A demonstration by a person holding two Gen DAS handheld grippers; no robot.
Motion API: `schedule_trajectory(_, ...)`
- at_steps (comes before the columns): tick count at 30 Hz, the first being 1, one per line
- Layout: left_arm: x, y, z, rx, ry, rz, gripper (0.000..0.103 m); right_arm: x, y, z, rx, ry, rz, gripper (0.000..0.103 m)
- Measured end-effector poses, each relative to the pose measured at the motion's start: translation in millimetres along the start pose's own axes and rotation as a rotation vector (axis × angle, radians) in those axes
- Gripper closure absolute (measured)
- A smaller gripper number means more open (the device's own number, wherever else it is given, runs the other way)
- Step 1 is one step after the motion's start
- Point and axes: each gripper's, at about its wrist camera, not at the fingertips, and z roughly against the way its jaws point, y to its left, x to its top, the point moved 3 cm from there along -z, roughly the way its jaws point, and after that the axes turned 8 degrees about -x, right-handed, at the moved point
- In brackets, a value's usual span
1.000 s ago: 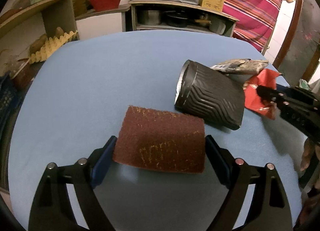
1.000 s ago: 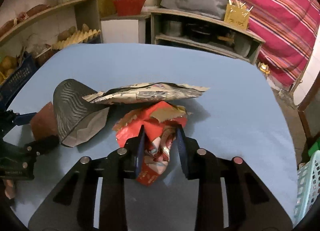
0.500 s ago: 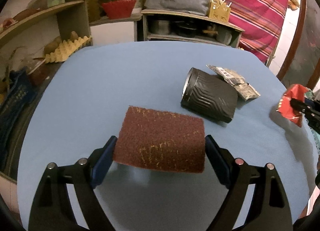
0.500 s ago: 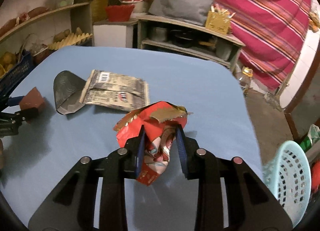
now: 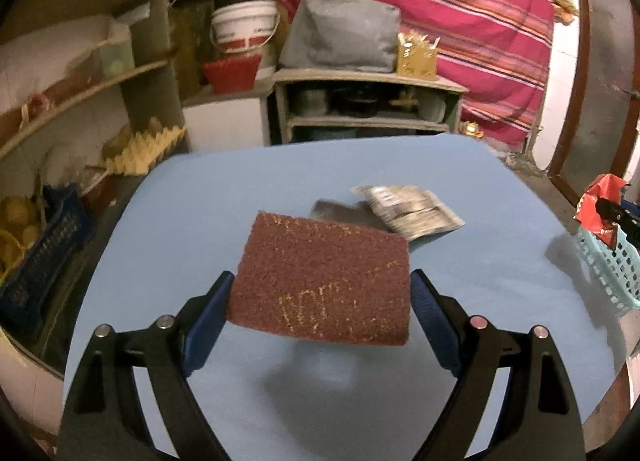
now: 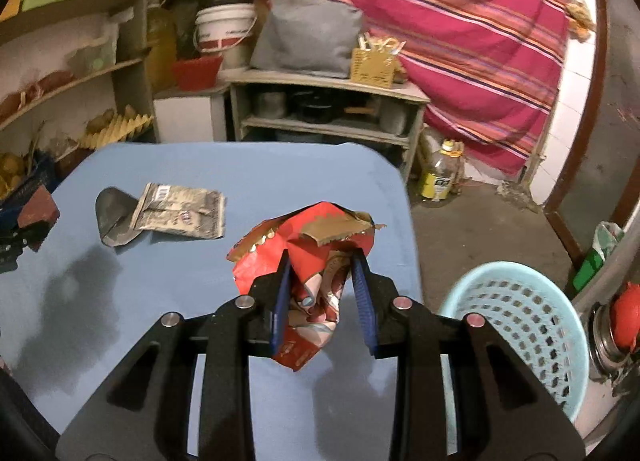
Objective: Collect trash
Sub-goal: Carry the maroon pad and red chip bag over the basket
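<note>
The left gripper (image 5: pixel 322 295) grips a flat reddish-brown scouring pad (image 5: pixel 325 279) by its two side edges, jaws spread wide and pressed against it, the pad lifted clear of the blue table top (image 5: pixel 224 197). Ahead of it and slightly right, a dark ribbed cup (image 6: pixel 112 217) lies on its side on the table, a crumpled silver-grey foil packet (image 6: pixel 180 210) resting partly over it. The right gripper (image 6: pixel 323 287) is clamped on a crumpled red foil snack wrapper (image 6: pixel 310 257), held above the table near its right edge. Just right of that gripper and lower, beside the table, stands a light-blue perforated plastic basket (image 6: pixel 520 313).
</note>
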Motion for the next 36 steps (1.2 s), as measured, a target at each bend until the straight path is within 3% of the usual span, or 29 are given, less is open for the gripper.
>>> schedule_trajectory(16,45,-146,-9,-0.145,-0.039,-0.052,0.018,-22,-132,44,-0.136,-0.055,-0.165,0.073)
schedule_trajectory(27,58,-269,-44,-0.268,-0.020,-0.137,0.018,-48,-205,55,-0.205,-0.029,-0.247,0.073)
schedule_trajectory(36,49,-359,-75,-0.347,0.018,-0.199,0.018,-65,-229,42,-0.228,0.013,-0.279,0.073)
